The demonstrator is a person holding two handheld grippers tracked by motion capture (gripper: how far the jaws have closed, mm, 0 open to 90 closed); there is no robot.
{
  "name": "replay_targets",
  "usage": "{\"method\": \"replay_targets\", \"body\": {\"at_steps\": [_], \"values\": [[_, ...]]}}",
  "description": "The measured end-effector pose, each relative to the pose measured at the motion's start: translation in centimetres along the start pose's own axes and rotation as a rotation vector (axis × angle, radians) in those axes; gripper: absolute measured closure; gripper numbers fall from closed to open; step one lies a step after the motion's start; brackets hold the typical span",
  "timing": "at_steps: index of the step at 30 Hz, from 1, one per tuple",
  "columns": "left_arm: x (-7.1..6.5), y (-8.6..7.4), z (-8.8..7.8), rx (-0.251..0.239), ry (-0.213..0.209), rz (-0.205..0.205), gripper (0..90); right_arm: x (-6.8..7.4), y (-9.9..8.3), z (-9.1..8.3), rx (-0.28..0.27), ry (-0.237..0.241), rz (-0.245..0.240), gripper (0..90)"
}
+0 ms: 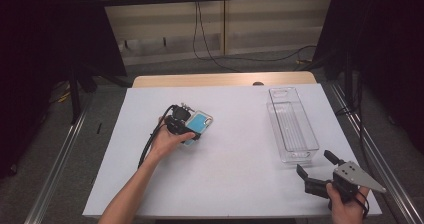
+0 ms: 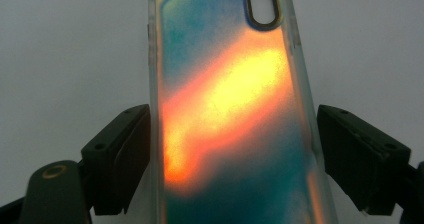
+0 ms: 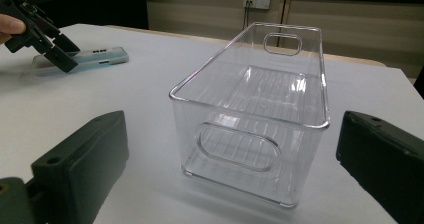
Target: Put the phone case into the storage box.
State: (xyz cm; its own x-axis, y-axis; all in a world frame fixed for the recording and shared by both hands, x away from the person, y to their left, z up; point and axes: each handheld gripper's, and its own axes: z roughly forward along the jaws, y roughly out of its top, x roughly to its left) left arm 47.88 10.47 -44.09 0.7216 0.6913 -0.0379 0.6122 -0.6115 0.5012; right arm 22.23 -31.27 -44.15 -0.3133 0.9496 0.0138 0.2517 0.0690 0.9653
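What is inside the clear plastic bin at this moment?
Nothing: the clear bin is empty, its ribbed floor visible through the walls. The phone case lies apart on the table, between the left gripper's fingers.

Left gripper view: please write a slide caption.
Left gripper straddles an iridescent phone case lying on the white table.

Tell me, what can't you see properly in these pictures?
- Phone case, left gripper view: its top and bottom ends are cut off by the picture edges.
- Left gripper, high view: the hand and gripper body cover its jaws and part of the case.
- Clear bin, right gripper view: nothing visible inside, but glare blurs its floor.
- Right gripper, high view: jaws apart, holding nothing.
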Motion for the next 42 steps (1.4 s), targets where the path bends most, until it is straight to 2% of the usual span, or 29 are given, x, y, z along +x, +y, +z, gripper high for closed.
{"method": "replay_targets", "body": {"at_steps": [12, 16, 24, 26, 33, 34, 42], "values": [[0.0, 0.0, -0.5, -0.020, 0.009, 0.009, 17.0, -0.1, 0.0, -0.1, -0.001, -0.009, 0.000, 0.2], [0.0, 0.0, -0.7, -0.031, 0.014, -0.002, 17.0, -0.1, 0.0, -0.1, -0.001, -0.009, 0.000, 0.2], [-0.2, 0.1, -1.5, -0.085, 0.019, 0.000, 17.0, -0.1, 0.0, -0.1, -0.002, -0.009, -0.002, 0.2], [-0.2, 0.1, -1.8, -0.090, 0.025, 0.014, 17.0, -0.1, 0.0, -0.1, -0.002, -0.009, -0.001, 0.2], [-0.3, 0.2, -2.5, -0.136, 0.026, -0.005, 17.0, -0.1, 0.0, -0.1, 0.000, -0.009, 0.001, 0.2], [-0.3, 0.2, -2.7, -0.140, 0.039, -0.005, 17.0, -0.1, 0.0, -0.1, 0.000, -0.009, 0.001, 0.2], [-0.5, 0.2, -3.7, -0.197, 0.043, 0.006, 17.0, -0.1, 0.0, -0.1, 0.000, -0.008, 0.002, 0.2]]}}
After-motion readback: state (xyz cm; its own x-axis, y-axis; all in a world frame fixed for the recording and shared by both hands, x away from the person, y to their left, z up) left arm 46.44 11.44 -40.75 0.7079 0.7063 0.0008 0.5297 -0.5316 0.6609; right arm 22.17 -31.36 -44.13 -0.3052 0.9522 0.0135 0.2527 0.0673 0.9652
